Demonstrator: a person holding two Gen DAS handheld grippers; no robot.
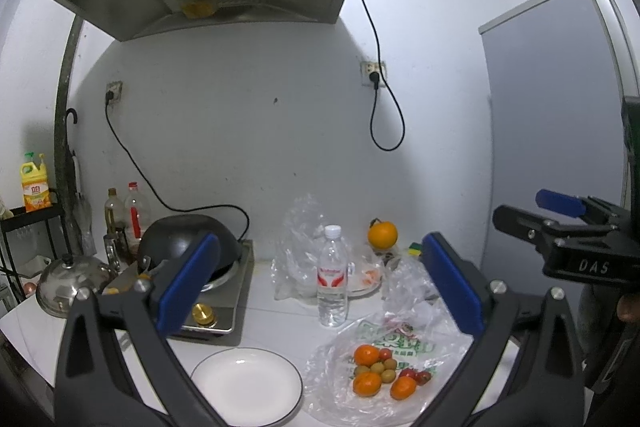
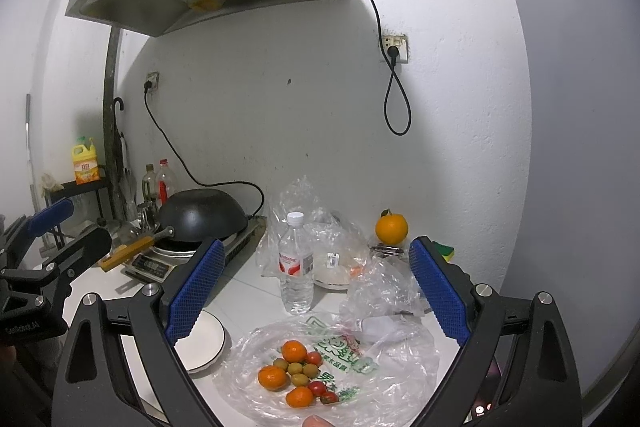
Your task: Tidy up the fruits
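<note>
A heap of fruit lies on a flattened plastic bag (image 1: 400,355) (image 2: 360,371): three tangerines (image 1: 367,355) (image 2: 294,351), small green-brown fruits (image 1: 384,371) (image 2: 298,373) and cherry tomatoes (image 1: 416,375) (image 2: 318,387). An empty white plate (image 1: 246,385) (image 2: 202,345) sits left of the bag. My left gripper (image 1: 320,287) is open above plate and bag, nothing between its blue pads. My right gripper (image 2: 316,291) is open over the fruit; it also shows at the right of the left wrist view (image 1: 532,215). A larger orange (image 1: 383,234) (image 2: 391,228) sits by the wall.
A water bottle (image 1: 333,275) (image 2: 296,263) stands mid-counter beside crumpled clear bags (image 1: 300,247) and a covered dish (image 2: 340,267). A black wok (image 1: 188,243) (image 2: 202,215) sits on a stove at left, with a steel lid (image 1: 68,279), bottles and a rack. A fridge (image 1: 560,107) stands right.
</note>
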